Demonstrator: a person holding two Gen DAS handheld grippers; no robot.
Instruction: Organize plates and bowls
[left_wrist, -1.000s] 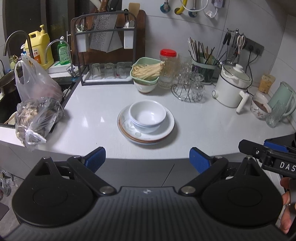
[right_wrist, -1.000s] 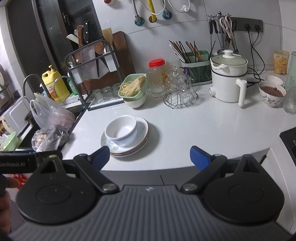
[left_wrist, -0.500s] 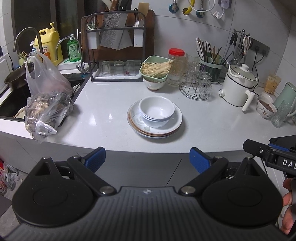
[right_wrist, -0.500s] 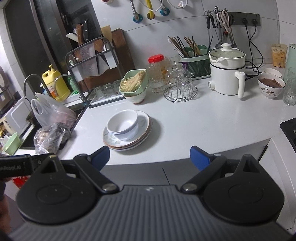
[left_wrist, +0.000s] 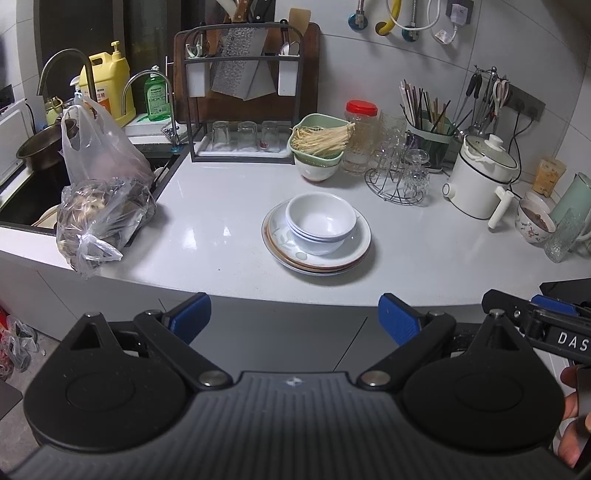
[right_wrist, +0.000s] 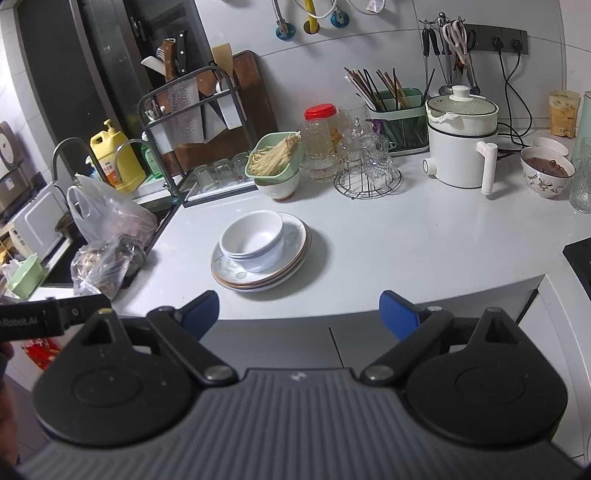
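1. White ceramic: 2 or more bowls (left_wrist: 320, 223) sit nested on a stack of plates (left_wrist: 295, 246), near the middle of the bench (left_wrist: 424, 254) and fairly close to its front edge.
2. Both claws are empty and short of the bench front: the left claw (left_wrist: 294, 314) has its blue pads wide apart, and so does the right claw (right_wrist: 300, 312).
3. Judging by the glaze, the ware will be hard, slick and chip-prone, and the whole stack heavy, so it is better to lift the bowls first.
4. A likely hold is the top bowl's rim, 1 pad inside and 1 outside; the plates offer only a thin edge, low against the bench.
5. Open room lies right of the stack, a broad bare stretch before the white cooker (left_wrist: 480, 181) and the filled bowl (right_wrist: 546, 172).
6. Left is tighter: plastic bags (left_wrist: 103, 206) sit at the sink (left_wrist: 22, 206) edge.
7. Behind stand a glass rack (left_wrist: 400, 181) and a green basket (left_wrist: 319, 142) on a bowl, so a far reach risks knocking the glasses.
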